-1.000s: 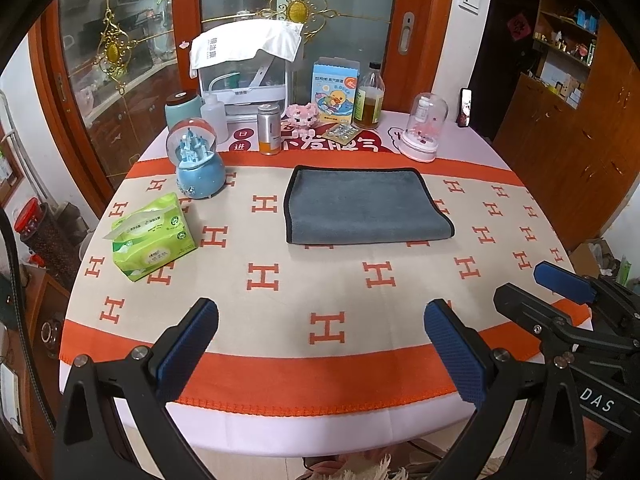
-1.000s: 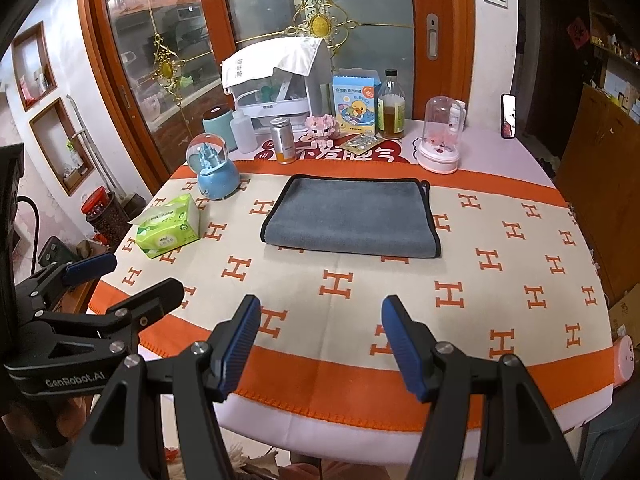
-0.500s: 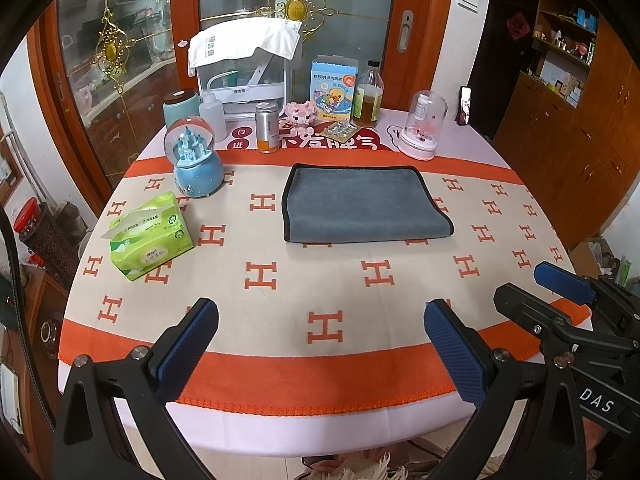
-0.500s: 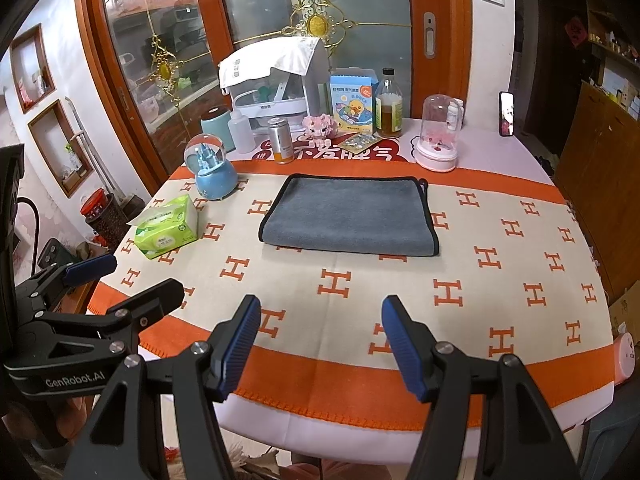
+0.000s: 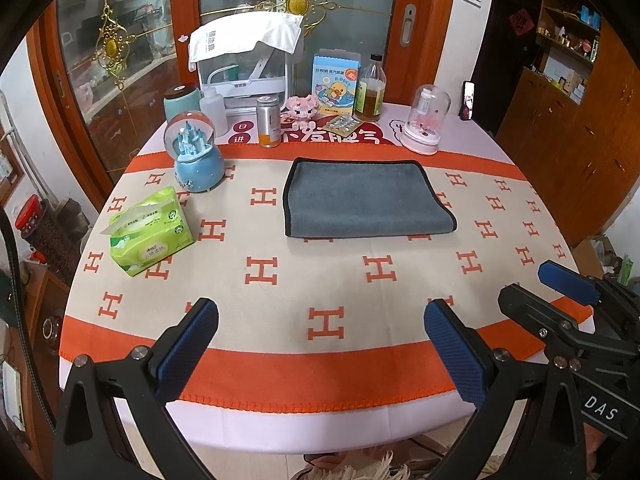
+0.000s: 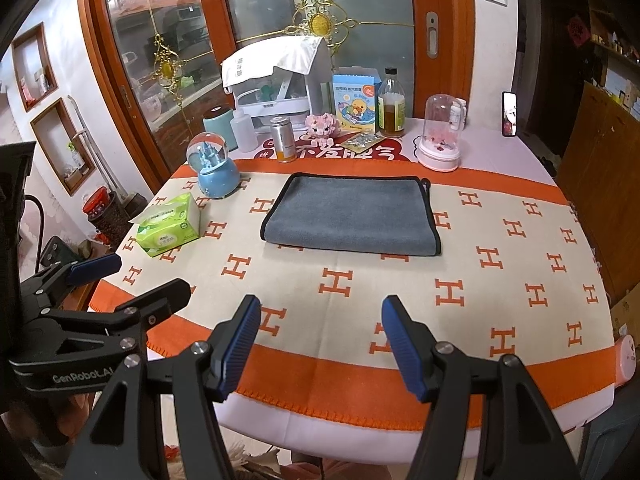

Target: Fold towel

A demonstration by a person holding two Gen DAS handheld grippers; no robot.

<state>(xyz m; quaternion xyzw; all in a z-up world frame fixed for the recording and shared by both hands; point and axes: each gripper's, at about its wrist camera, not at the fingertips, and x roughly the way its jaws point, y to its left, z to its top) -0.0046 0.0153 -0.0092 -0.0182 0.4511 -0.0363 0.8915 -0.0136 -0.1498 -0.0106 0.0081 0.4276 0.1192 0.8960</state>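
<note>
We see the grey towel [image 5: 366, 200] lying flat, folded, on the far half of the tabletop [image 5: 320, 272], its long axis running left to right, with the rounded folded edge nearest us and the black-trimmed edges on the far side and both ends. Bare patterned cloth lies between it and us. Our left hand-held gripper [image 5: 320, 344] and right hand-held gripper [image 6: 320, 344] hover over the near edge, jaws apart, holding nothing. A green tissue pack [image 5: 150, 230] sits well left of the towel.

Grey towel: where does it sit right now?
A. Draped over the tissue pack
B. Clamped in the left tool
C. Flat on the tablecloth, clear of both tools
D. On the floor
C: the grey towel lies flat on the tablecloth, with the left tool and right tool open and short of it.
</note>
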